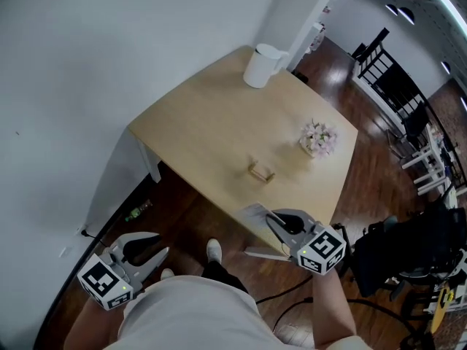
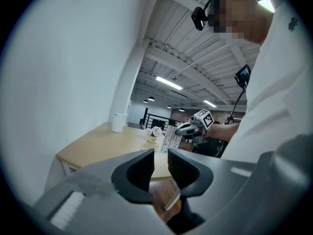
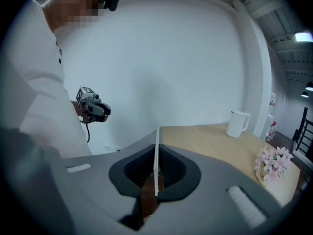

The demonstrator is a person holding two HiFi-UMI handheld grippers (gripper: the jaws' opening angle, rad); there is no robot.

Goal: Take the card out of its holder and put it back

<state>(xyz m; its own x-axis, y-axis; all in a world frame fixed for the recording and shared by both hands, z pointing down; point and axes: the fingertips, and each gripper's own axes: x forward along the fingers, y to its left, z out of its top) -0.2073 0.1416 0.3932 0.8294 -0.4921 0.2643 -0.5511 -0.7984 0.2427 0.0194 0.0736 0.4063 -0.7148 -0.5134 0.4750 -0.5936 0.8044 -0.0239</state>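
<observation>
The right gripper has its fingers pressed together on the card, which stands edge-on between them and rises past their tips. Just under those tips is the near edge of the table. Farther ahead on the wood sits the small holder, well apart from the card. Beyond it to the right are the flowers, and a white jug stands at the far corner. The left gripper has its fingers slightly spread with nothing between them, off the table's side and well apart from the card.

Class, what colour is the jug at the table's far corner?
The jug is white, clearest in the head view.
</observation>
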